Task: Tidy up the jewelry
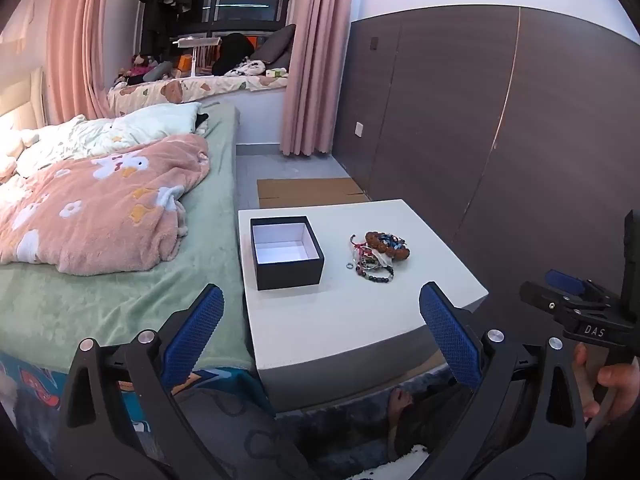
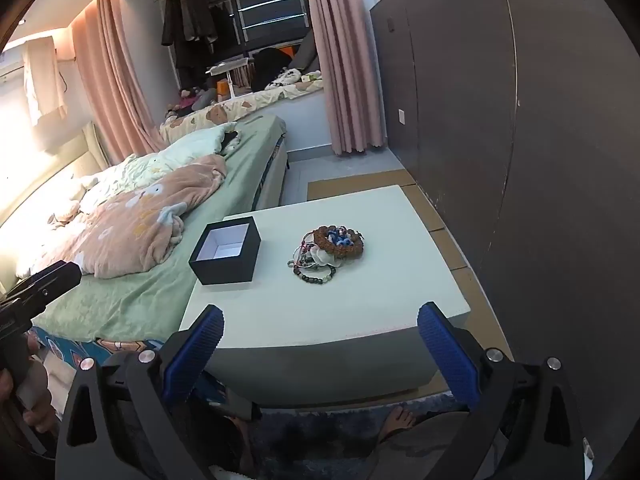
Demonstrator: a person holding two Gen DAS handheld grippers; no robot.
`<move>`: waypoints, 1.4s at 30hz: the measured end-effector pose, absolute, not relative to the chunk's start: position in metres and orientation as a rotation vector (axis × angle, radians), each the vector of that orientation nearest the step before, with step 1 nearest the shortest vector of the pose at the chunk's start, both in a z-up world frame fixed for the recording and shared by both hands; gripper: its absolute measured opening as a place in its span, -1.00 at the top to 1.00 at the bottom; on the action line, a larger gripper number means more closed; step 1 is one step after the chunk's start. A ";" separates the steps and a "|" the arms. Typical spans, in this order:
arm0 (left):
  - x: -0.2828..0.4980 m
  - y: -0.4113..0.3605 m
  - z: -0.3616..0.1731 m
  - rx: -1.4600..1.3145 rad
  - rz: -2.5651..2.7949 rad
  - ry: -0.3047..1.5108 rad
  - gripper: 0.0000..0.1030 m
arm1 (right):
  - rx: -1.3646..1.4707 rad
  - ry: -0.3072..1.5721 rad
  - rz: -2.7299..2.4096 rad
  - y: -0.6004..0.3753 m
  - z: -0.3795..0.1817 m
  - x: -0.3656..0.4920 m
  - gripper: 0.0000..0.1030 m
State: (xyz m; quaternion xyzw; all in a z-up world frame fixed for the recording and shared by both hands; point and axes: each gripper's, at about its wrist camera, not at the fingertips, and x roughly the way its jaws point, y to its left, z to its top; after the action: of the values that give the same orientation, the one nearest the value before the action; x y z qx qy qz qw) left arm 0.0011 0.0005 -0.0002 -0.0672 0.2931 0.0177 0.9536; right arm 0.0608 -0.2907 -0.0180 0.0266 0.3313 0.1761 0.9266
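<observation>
Two handheld claws held above the near edge of a low white table (image 1: 360, 320) in a bedroom

Left claw (image 1: 320, 336), seen from its own camera: released, blue-padded fingers (image 1: 198, 332) spread wide with nothing between them. Directly ahead of it, slightly toward its left finger: an open black box (image 1: 286, 254) with a white lining, upright on the table, nothing visible inside. Ahead and toward its right finger, apart from the box: a small heap of jewelry (image 1: 376, 254), beaded bracelets tangled together, a brown wooden-bead bracelet (image 1: 386, 242) on top, a dark-bead bracelet (image 1: 378, 276) at the nearest edge, and a small metal ring (image 1: 349, 266) lying just beside the heap on the box side. Far to its right: the right claw (image 1: 568, 288) viewed side-on, gripped by a hand (image 1: 608, 384)

Right claw (image 2: 320, 340), from its own camera: likewise released, fingers (image 2: 448, 344) wide apart and holding nothing. Ahead and almost centred between the fingers: the jewelry heap (image 2: 330, 252). Ahead beyond its left finger: the black box (image 2: 226, 256). Off to its far left: part of the left claw (image 2: 44, 284)

Left of both claws, alongside the table: a bed (image 1: 120, 304) with a green sheet and a pink floral blanket (image 1: 100, 208). To the right: a dark brown wall panel (image 1: 520, 140). Far ahead: pink curtains (image 1: 316, 60) around a window
</observation>
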 end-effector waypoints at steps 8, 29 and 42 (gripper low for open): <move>-0.005 0.002 0.003 -0.152 0.034 0.567 -0.90 | 0.056 0.666 0.367 -0.289 -0.010 0.050 -0.85; -0.023 -0.003 0.009 -0.149 0.029 0.528 -0.90 | 0.030 0.643 0.372 -0.290 -0.001 0.041 -0.85; -0.026 0.000 0.009 -0.162 0.026 0.528 -0.90 | 0.019 0.646 0.367 -0.290 0.002 0.042 -0.85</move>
State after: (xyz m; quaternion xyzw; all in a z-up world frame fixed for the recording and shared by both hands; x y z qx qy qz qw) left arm -0.0257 0.0002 0.0095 -0.0802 0.2607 0.0128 0.9620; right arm 0.0420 -0.2899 0.0019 0.0094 0.3156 0.1792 0.9318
